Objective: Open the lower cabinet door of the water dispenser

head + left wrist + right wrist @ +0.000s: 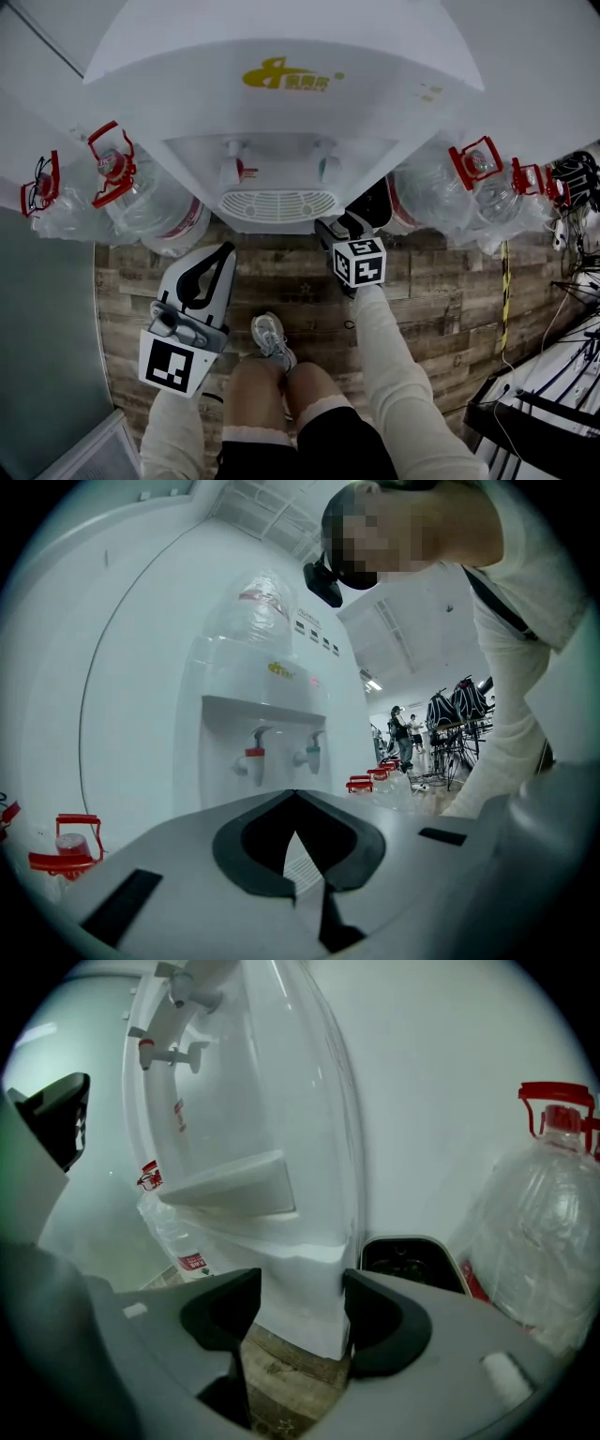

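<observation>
Right tongs (302, 1305) stand wide apart and grip nothing. In the right gripper view we see the lower cabinet door (298, 1321) of the water dispenser (281, 56) framed in the gap between the two dark pads (225, 1309), its bottom edge just above the wooden floor (281, 272). We look at the cabinet from its right front corner. The pads line up with its sides, yet it sits beyond them rather than pinched between them. In the head view these tongs reach in low at the dispenser's right front, their marker cube (360, 262) facing up at us just below the drip tray grille (277, 204). From there the door itself is hidden under the dispenser's overhanging top.

Left tongs (294, 799) are closed tip to tip with nothing in them. They sit on the left, apart from the dispenser, and point roughly level at its front. There we see the red tap (254, 757) and the green tap (312, 752) side by side under the bottle (253, 611) on top.

Clear left jugs (150, 202) and right jugs (441, 192), all with red handles, flank the dispenser on the floor. A dark-mouthed container (408, 1262) with a pale rim stands between the dispenser's base and the nearest jug (544, 1232). Our knees and one pale shoe (272, 339) show low in the head view, between our arms.
</observation>
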The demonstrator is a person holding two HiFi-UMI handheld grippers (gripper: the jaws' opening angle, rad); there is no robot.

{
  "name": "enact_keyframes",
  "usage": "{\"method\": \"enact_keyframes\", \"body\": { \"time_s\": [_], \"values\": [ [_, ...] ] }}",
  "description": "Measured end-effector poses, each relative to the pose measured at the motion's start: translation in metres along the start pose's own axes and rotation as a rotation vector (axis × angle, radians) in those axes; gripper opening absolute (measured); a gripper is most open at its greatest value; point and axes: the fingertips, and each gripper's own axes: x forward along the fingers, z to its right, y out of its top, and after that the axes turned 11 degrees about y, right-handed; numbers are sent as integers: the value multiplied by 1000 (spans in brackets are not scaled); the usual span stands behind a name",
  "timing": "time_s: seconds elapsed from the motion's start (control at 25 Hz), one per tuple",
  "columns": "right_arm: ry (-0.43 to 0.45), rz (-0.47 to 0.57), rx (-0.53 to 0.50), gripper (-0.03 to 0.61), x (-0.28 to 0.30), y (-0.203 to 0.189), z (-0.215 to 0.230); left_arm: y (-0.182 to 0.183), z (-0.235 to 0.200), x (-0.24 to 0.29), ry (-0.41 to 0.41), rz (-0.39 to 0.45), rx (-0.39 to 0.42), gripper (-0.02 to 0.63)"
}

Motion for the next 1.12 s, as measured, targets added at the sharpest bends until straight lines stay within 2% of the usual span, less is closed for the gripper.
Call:
{"method": "enact_keyframes", "body": {
  "time_s": [0.8,1.12],
  "values": [
    [88,-19,47,278,-55,-63,-83,33,14,-15,-14,5,-1,2],
    [97,-42,31,278,-64,-69,-99,43,18,-24,-22,0,2,2]
  ]
}}
